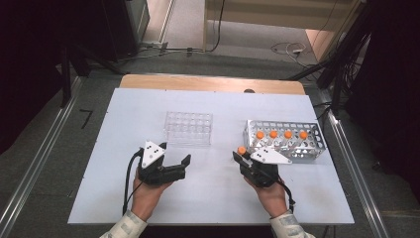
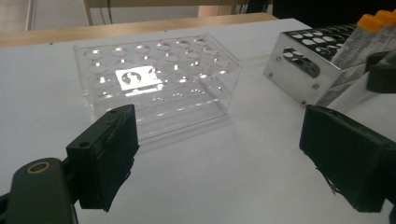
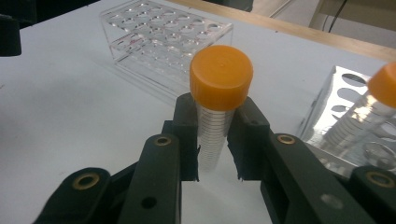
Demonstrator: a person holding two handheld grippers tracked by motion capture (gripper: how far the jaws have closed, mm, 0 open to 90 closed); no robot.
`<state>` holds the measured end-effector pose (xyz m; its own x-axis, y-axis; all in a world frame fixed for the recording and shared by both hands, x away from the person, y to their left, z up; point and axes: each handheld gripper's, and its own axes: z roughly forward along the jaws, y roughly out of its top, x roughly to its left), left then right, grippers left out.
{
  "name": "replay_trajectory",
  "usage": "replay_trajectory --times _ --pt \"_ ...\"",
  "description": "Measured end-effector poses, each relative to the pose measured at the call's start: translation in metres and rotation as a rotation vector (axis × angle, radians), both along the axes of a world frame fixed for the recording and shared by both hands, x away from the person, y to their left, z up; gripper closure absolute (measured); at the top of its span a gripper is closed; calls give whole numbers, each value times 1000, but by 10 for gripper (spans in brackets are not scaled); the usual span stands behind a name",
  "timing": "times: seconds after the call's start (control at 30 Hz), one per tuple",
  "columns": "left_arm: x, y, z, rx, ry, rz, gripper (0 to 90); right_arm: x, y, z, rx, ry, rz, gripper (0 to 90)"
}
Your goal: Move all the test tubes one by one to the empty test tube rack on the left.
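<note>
A clear tube with an orange cap (image 3: pixel 221 79) sits between the two black fingers (image 3: pixel 187 135) of the right gripper (image 3: pixel 215 140). The fingers are squeezed tight on its sides, just under the cap. The tube stands almost straight up. Its bottom end is hidden behind the fingers, so you cannot tell if it touches the desk (image 1: pixel 213 193). From above, only its orange cap peeks out at the tip of the right gripper, just beside the metal rack (image 1: pixel 287 141).

The metal rack is shiny and full of round holes. Four more tubes with orange caps (image 1: pixel 281 134) stand in a row in it. In the right gripper view the rack is cut off at the edge.

The left gripper (image 1: pixel 173 161) is held over the white desk with its fingers (image 2: pixel 109 156) spread wide apart. Nothing is between them. It points at a clear plastic rack (image 2: pixel 159 84) with many round holes. That rack is see-through and hard to make out, with a bright white patch shining on it.

Each gripper is held by a hand (image 1: pixel 148 196), and light sleeves (image 1: pixel 126 228) show at the bottom.
</note>
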<state>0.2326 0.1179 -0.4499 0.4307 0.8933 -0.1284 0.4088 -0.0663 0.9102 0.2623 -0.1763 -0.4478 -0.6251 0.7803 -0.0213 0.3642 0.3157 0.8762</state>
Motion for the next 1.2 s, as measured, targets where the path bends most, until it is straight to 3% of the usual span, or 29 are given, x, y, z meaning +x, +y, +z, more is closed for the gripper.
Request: replay_trajectory --times 0.33,0.63,0.8,1.13,1.2 --pt "3 -30 15 -15 -29 -106 174 4 29 -3 -14 6 54 719" --pt "8 -54 26 -3 -50 -220 326 1 57 -5 -24 16 117 719" --pt "12 -62 23 27 -39 -244 377 -1 63 -4 -24 17 134 719" --pt "12 -61 20 40 -45 -242 667 -2 69 -4 -16 20 145 719" --pt "11 -60 20 39 -48 -241 678 -2 69 -3 -16 20 145 719"
